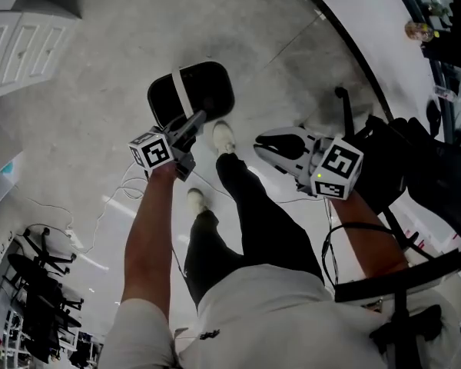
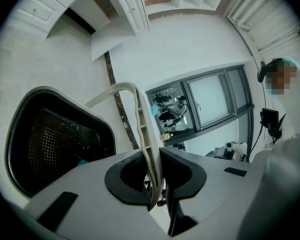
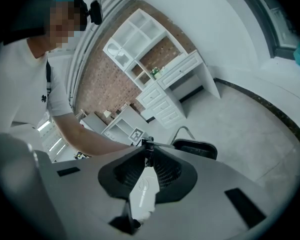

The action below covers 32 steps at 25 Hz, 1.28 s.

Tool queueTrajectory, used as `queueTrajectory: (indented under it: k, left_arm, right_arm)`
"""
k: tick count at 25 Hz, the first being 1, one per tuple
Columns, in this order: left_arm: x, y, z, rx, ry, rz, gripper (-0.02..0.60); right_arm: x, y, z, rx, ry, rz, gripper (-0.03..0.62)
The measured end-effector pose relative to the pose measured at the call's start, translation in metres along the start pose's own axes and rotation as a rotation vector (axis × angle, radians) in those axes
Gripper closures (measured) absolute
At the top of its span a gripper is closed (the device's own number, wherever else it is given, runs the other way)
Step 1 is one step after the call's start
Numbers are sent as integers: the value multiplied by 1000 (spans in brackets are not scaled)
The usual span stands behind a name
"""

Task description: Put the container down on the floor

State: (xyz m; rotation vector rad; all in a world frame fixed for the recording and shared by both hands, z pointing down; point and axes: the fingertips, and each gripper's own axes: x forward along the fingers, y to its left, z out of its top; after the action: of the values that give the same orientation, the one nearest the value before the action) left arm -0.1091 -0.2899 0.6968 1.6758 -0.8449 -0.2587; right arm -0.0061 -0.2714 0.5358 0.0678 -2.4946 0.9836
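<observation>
The container (image 1: 206, 91), a black mesh basket with a pale handle (image 2: 140, 115), is held up by the left gripper (image 2: 152, 154). The handle's flat strip is clamped between that gripper's dark jaws, which are pressed against it from both sides. From that grip the handle arches away to the container, which is seen tilted, with its open side turned toward the left gripper.

The container is seen over the grey floor (image 1: 77, 91). Whether its bottom touches the floor cannot be told. A pair of white shoes (image 1: 224, 135) is seen just beside the container, on the person's side of it.

The right gripper (image 3: 147, 148) is kept well apart from the container, on the far side of the shoes. Its jaws are closed tip to tip, and nothing is held between them. A white cabinet (image 3: 165, 101) with drawers is seen beyond the container against a brick wall.
</observation>
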Motion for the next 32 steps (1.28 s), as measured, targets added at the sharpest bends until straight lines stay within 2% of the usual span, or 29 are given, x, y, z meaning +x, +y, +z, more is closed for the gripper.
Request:
queueTrajectory:
  k: [5, 15, 32]
  left_arm:
    - [24, 44, -1, -25, 1, -21, 509]
    - [49, 117, -2, -19, 4, -27, 509]
    - [56, 163, -24, -38, 6, -21, 508]
  right_arm:
    - [15, -29, -18, 19, 37, 11, 542]
    - [44, -67, -50, 74, 66, -6, 542]
    - [65, -87, -82, 103, 102, 9, 542]
